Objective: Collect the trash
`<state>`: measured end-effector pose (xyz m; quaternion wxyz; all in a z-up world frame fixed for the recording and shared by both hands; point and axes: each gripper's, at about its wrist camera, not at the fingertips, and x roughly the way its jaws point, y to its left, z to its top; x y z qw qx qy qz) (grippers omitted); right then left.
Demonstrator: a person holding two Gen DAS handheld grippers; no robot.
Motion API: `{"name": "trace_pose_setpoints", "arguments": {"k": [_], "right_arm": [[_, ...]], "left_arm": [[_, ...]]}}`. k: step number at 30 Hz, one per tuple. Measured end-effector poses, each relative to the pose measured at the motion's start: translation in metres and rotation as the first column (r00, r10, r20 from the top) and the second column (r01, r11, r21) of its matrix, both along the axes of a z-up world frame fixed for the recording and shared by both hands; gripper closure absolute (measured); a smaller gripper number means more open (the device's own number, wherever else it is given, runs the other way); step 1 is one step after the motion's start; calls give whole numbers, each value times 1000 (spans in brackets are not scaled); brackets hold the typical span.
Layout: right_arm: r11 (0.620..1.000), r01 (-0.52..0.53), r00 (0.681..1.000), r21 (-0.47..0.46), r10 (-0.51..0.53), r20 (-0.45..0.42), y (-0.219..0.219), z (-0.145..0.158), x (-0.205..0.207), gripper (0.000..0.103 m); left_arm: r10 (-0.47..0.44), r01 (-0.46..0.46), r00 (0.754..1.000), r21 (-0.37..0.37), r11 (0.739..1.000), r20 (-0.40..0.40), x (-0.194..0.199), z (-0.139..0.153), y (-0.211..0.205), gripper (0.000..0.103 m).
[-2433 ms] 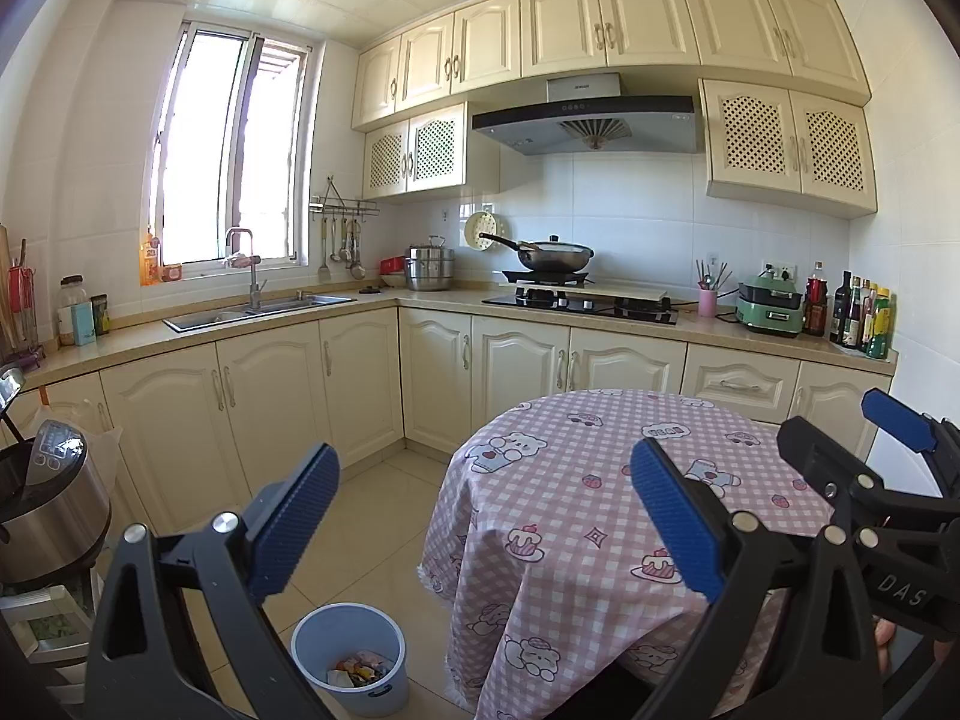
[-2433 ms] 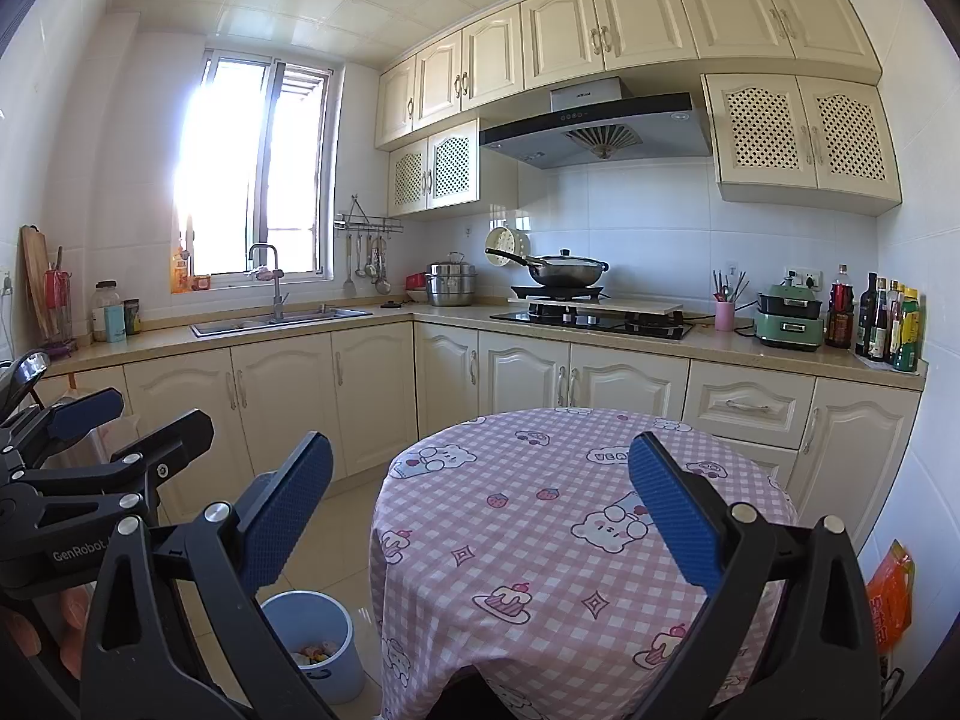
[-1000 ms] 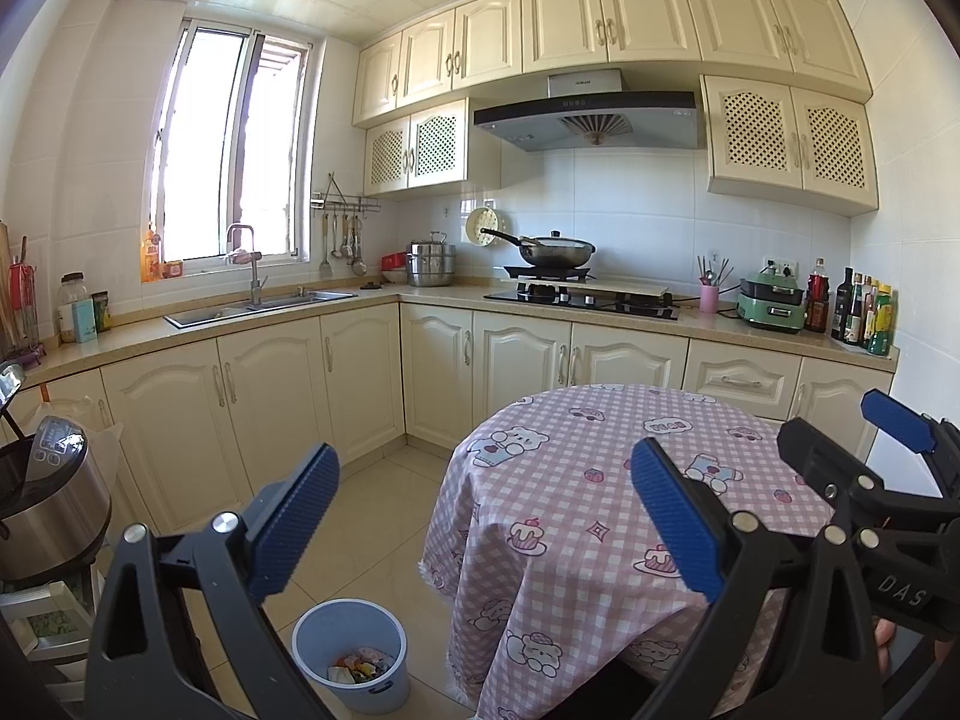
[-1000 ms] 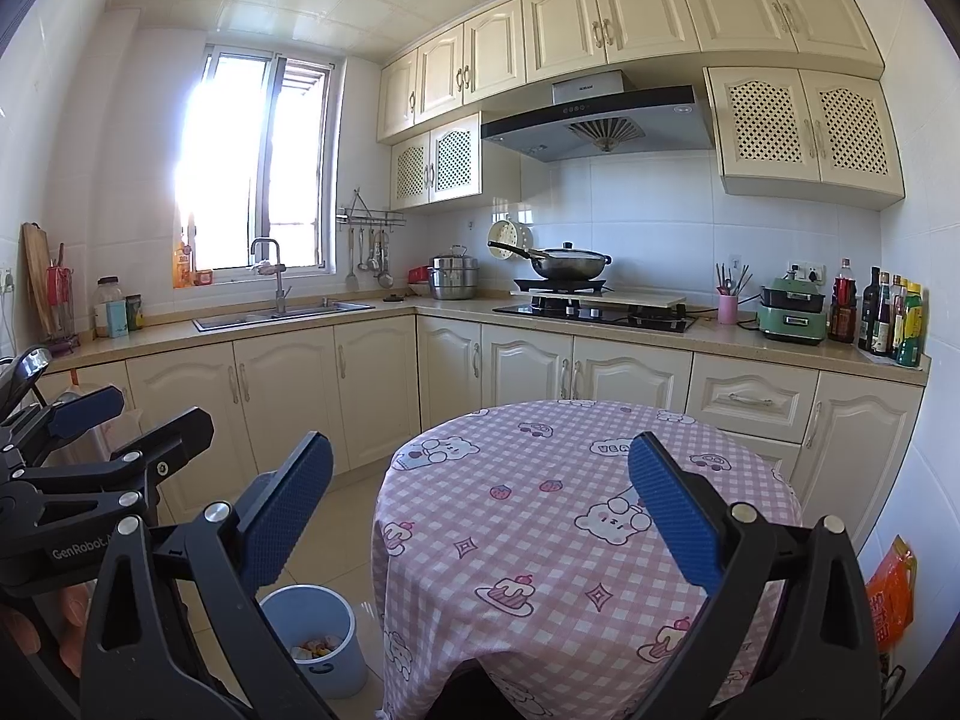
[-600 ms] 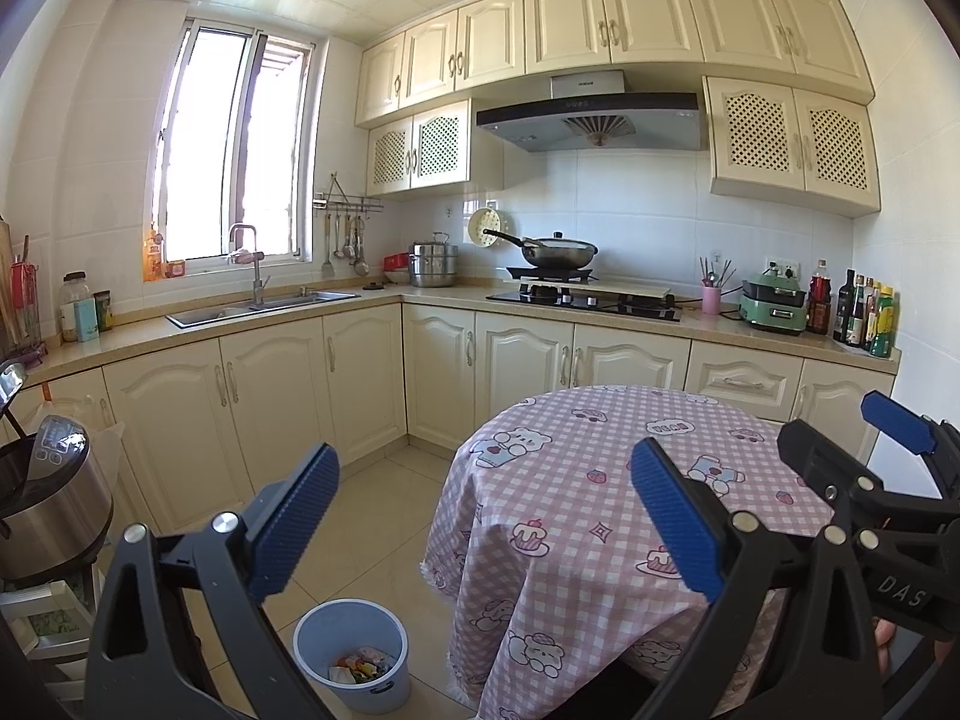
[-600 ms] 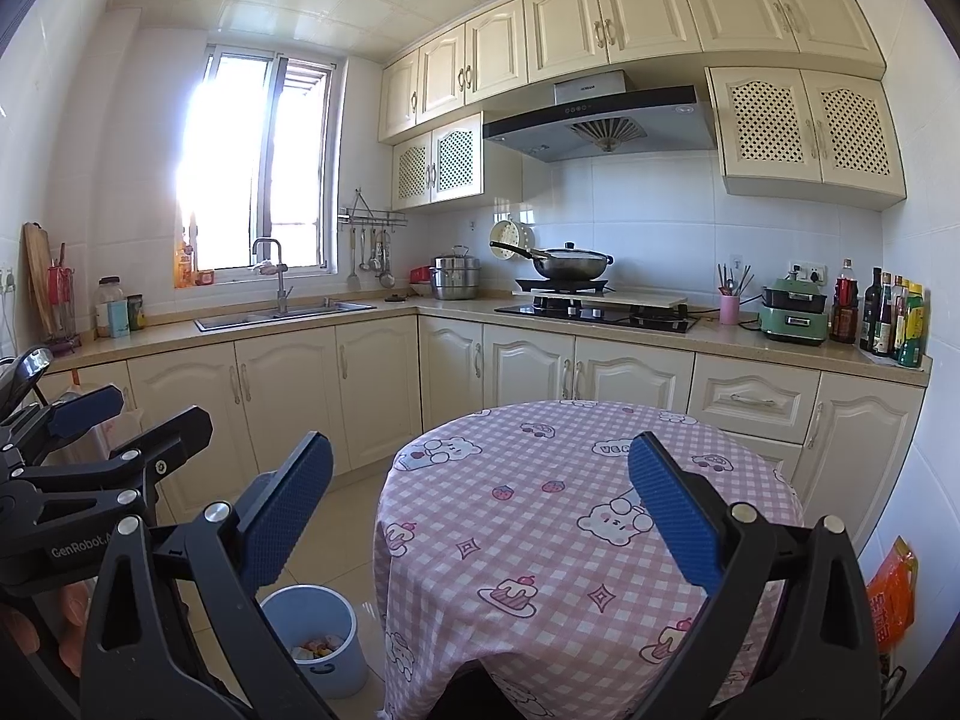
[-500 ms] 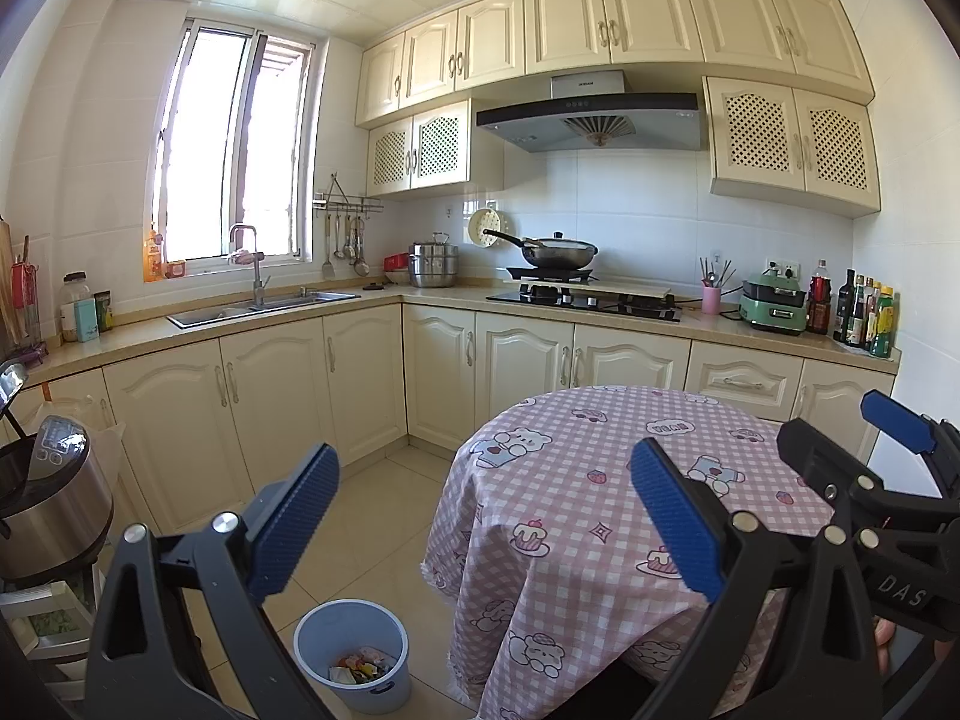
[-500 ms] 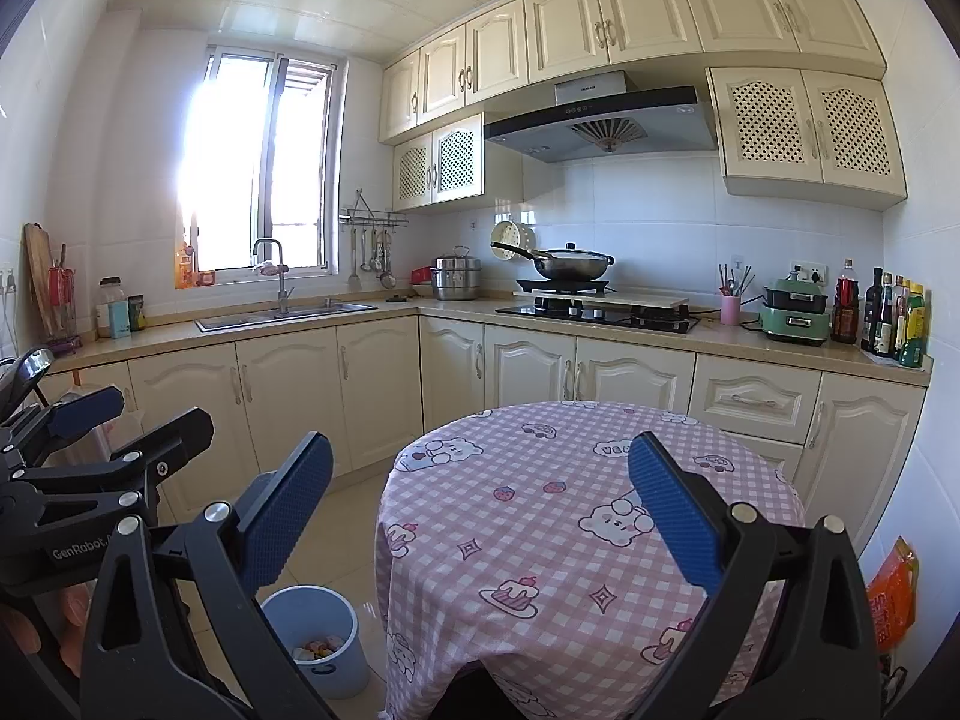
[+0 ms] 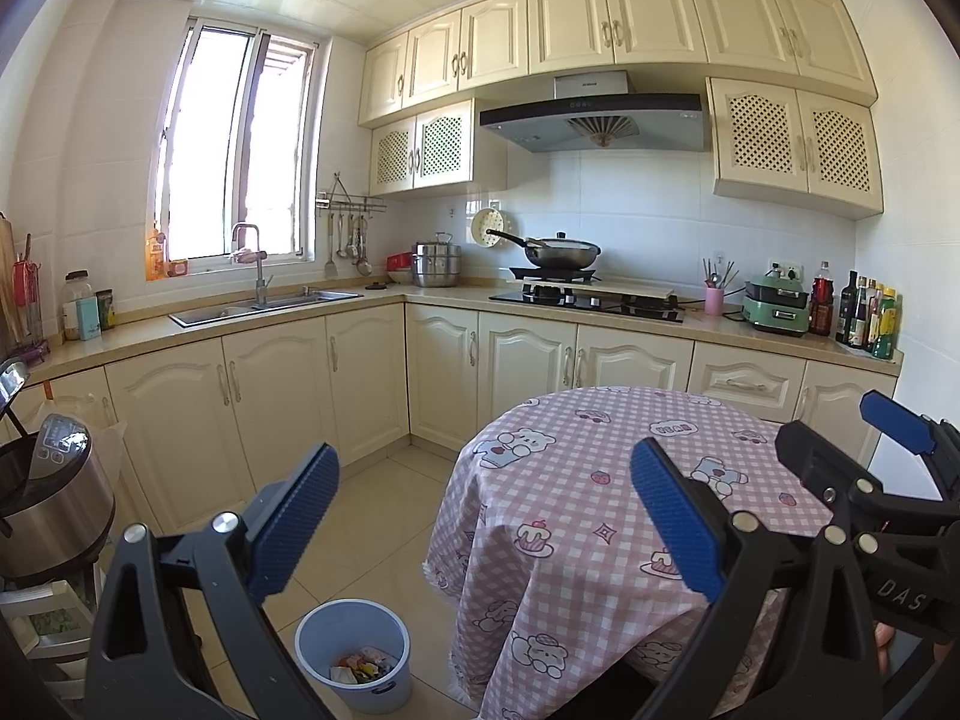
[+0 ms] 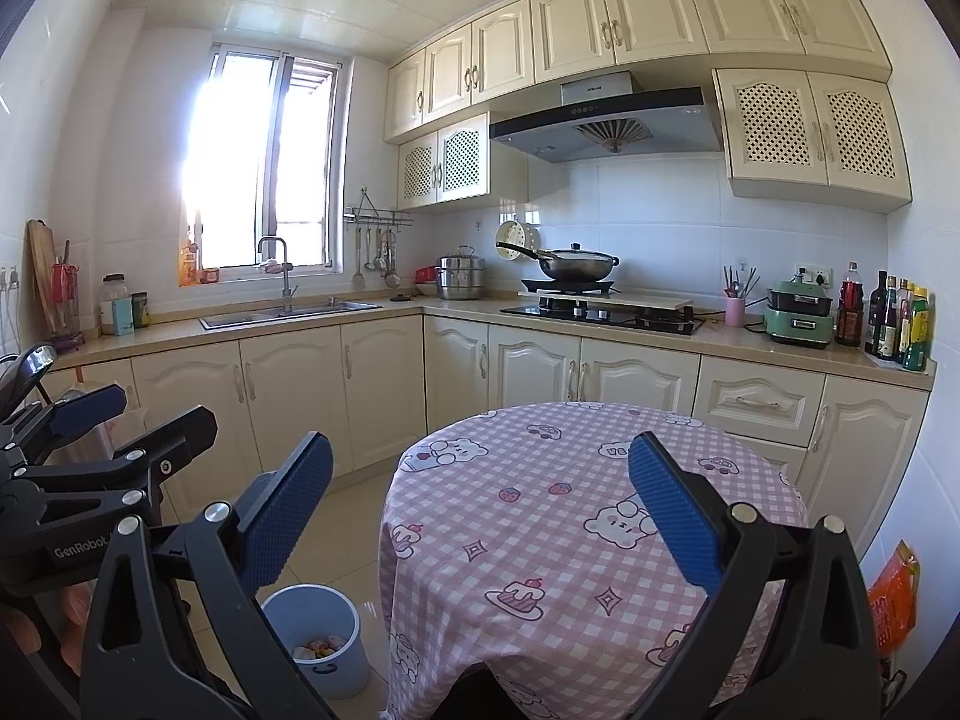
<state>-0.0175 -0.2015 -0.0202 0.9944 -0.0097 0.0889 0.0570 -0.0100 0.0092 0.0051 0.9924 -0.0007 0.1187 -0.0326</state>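
Trash [image 9: 362, 667] already in blue bin [image 9: 336, 630]; none seen on bench [image 10: 570, 516]. Both grippers' fingers [image 9: 294, 510] [image 10: 672, 510] released, empty. Collection judged finished; nothing further to grasp.

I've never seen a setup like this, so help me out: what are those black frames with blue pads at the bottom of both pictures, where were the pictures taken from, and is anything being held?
There is no robot here. A person carries two hand-held grippers, each with a wide-angle camera looking forward along its jaws. One picture comes from the left gripper, the other from the right gripper. The blue pads are the gripping faces. Each picture also catches the other gripper at its edge.

Both pairs of jaws stand wide open and hold nothing.

Ahead is a kitchen with a round table under a pink checked cloth; no loose items show on the visible part of it. On the floor beside the table stands a light blue bin with scraps of trash already inside. An orange packet shows low by the right wall.
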Motion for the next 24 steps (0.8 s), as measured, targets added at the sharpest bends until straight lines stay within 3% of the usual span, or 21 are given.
{"name": "trace_pose_setpoints", "arguments": {"k": [16, 24], "right_arm": [[1000, -3, 1000, 4, 3, -15, 0, -2, 8, 8], [1000, -12, 996, 5, 12, -91, -6, -19, 45, 8]], "left_arm": [[5, -5, 1000, 15, 1000, -19, 6, -3, 1, 7], [61, -57, 993, 39, 998, -100, 37, -25, 9, 7]]}}
